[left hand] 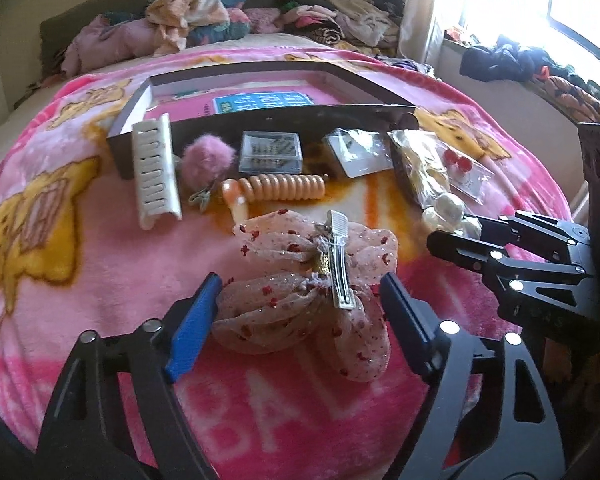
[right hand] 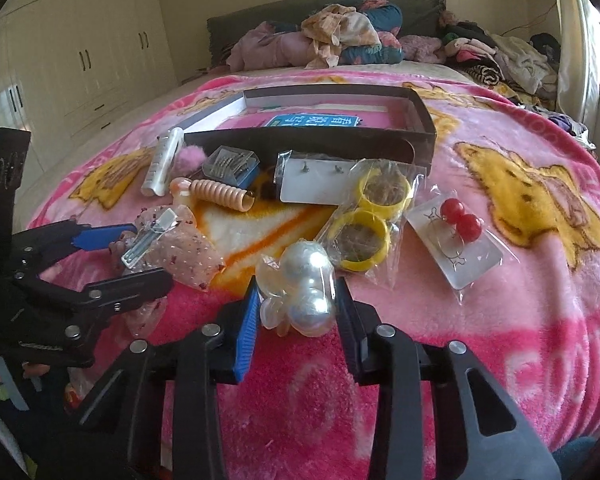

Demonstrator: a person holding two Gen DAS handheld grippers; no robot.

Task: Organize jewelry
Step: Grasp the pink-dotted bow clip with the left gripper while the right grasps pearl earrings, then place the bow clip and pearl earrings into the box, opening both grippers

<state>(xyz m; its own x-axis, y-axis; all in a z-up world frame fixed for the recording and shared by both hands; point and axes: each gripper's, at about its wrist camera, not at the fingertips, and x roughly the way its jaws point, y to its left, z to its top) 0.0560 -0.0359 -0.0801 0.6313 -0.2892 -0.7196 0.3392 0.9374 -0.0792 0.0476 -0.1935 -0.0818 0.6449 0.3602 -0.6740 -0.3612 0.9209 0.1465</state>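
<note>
A sheer pink bow with a silver hair clip (left hand: 312, 280) lies on the pink blanket between the open fingers of my left gripper (left hand: 300, 292), which do not press it. It also shows in the right wrist view (right hand: 168, 248). My right gripper (right hand: 298, 300) stands around a packet of large pearl beads (right hand: 306, 292), also seen in the left wrist view (left hand: 448, 210); its pads sit close on both sides. A dark open box (left hand: 260, 120) (right hand: 380, 136) lies behind a row of accessories.
In front of the box lie a white comb clip (left hand: 154, 172), a pink pompom (left hand: 206, 156), a clear pin case (left hand: 270, 152), an orange spiral tie (left hand: 284, 188), bagged yellow bangles (right hand: 374, 216) and red ball earrings (right hand: 460, 220). Clothes are piled at the bed's head.
</note>
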